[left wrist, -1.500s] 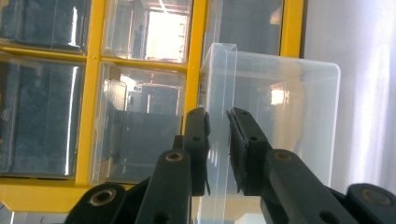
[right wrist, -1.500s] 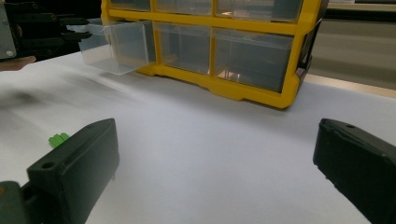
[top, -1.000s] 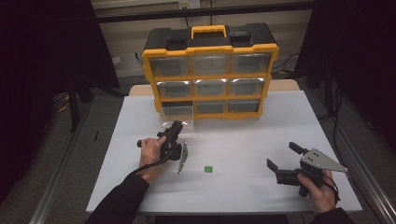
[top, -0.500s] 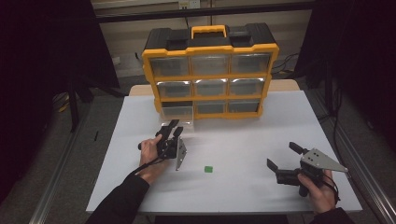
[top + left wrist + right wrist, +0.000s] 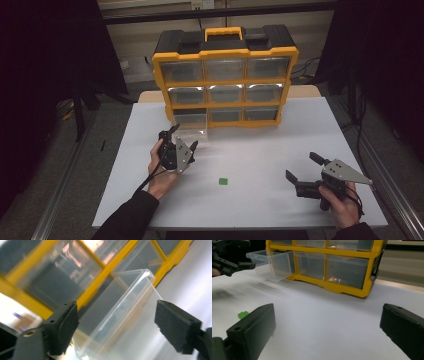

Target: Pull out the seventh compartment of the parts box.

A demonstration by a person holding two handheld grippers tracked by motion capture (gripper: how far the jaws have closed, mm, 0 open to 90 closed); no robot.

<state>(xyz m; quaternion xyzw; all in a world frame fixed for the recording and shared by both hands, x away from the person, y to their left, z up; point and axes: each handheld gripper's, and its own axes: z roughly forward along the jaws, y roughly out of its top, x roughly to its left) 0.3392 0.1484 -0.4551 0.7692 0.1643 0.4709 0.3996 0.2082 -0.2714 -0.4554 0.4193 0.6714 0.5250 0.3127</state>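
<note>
Clear drawer (image 5: 120, 315) sits between the spread left gripper (image 5: 117, 325); right gripper (image 5: 329, 332), open, faces green piece (image 5: 242, 314).

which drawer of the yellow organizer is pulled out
The bottom-left clear drawer of the organizer, just ahead of the left tongs. It juts out over the table; the other eight sit flush in the frame.
</note>
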